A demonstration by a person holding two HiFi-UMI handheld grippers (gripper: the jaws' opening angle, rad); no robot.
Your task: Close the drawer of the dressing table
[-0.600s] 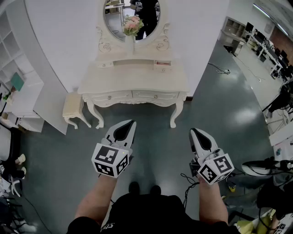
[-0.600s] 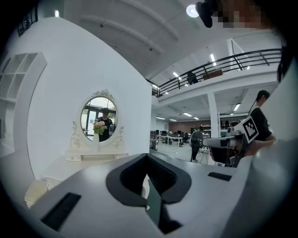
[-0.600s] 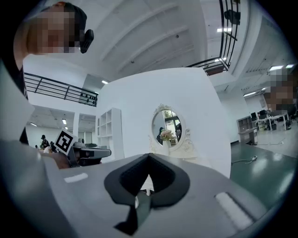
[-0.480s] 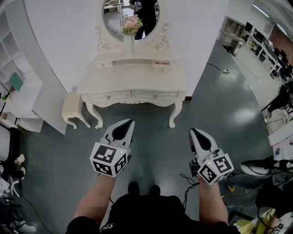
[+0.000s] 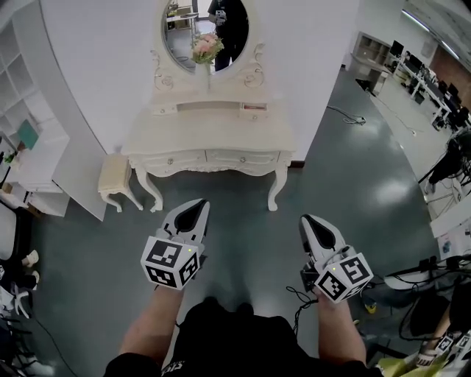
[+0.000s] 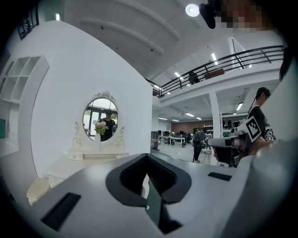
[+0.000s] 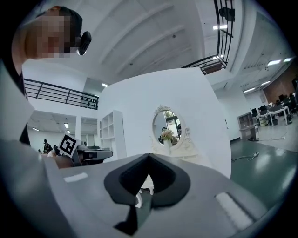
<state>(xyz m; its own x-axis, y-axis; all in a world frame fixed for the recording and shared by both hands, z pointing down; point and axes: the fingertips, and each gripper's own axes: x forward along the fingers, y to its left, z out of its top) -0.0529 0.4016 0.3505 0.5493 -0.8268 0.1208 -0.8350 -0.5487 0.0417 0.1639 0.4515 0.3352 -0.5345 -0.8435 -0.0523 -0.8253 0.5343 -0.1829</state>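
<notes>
Now we are standing back from the dressing table (image 5: pixel 210 147), holding both forearms straight out in front of us over the grey floor (image 5: pixel 250 213). We are carrying the left gripper (image 5: pixel 193 208) and the right gripper (image 5: pixel 310 222) side by side and well apart. Each is pointing roughly level toward the table, with the marker cubes (image 5: pixel 171 263) riding just ahead of our wrists. Both grippers are hanging well short of the table's front legs and touching nothing. Looking along the left gripper, we are seeing its jaws pressed together with nothing between them. The right gripper's jaws are likewise closed tight and empty. The drawer (image 5: pixel 254 109) is sitting at the right end of the low shelf at the back of the worktop (image 5: pixel 213 131), below the oval mirror (image 5: pixel 204 22). It is standing pulled out a little, showing a reddish strip. The two wide front drawers (image 5: pixel 171 158) under the worktop are looking shut. Flowers (image 5: pixel 205 47) are standing in front of the mirror, and a small stool (image 5: pixel 115 175) is standing beside the table's left legs.
</notes>
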